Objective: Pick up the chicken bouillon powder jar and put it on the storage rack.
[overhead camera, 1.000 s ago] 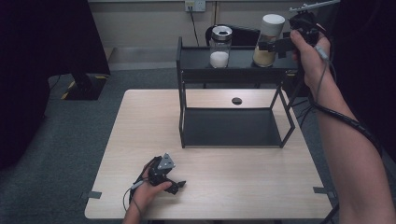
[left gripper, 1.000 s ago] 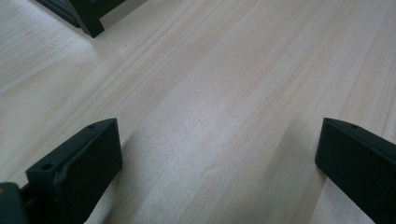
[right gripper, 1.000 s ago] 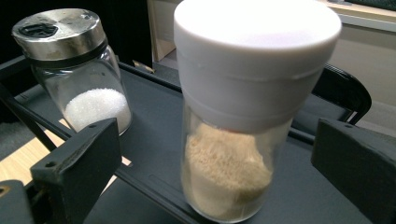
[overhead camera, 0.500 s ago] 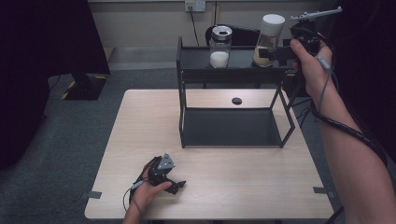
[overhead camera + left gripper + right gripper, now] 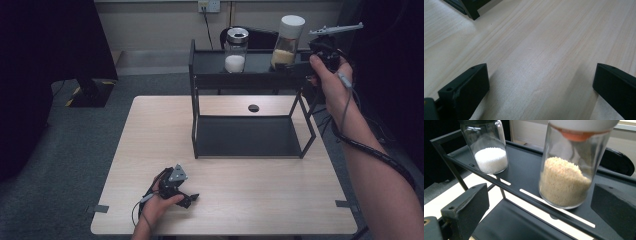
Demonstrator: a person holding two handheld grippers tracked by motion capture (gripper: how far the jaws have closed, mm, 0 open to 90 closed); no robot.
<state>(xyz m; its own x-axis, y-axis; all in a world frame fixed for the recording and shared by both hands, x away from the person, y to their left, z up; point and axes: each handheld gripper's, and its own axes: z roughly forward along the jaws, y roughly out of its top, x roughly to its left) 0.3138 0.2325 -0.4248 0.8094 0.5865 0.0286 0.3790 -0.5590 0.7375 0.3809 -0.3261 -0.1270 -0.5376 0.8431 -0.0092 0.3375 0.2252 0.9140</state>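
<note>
1. While its jaws stand wide apart, the right gripper [image 5: 300, 70] is held up at the right end of the black shelf rack [image 5: 210, 64], gripping nothing.
2. Just ahead of those jaws stands the glass jar of tan grains [image 5: 566, 173], upright on the rack's top shelf near its front edge; the jaws lie short of it on either side, not touching. Its lid is white [image 5: 292, 21].
3. Further along the same shelf stands a second glass jar of white grains [image 5: 489, 150], well apart from the first.
4. Resting on the wooden table [image 5: 260, 200] near its front edge, the left gripper [image 5: 186, 196] also has its jaws wide, with bare wood between them [image 5: 536, 72].
5. A small dark hole [image 5: 253, 108] shows in the table behind the rack's lower shelf.
</note>
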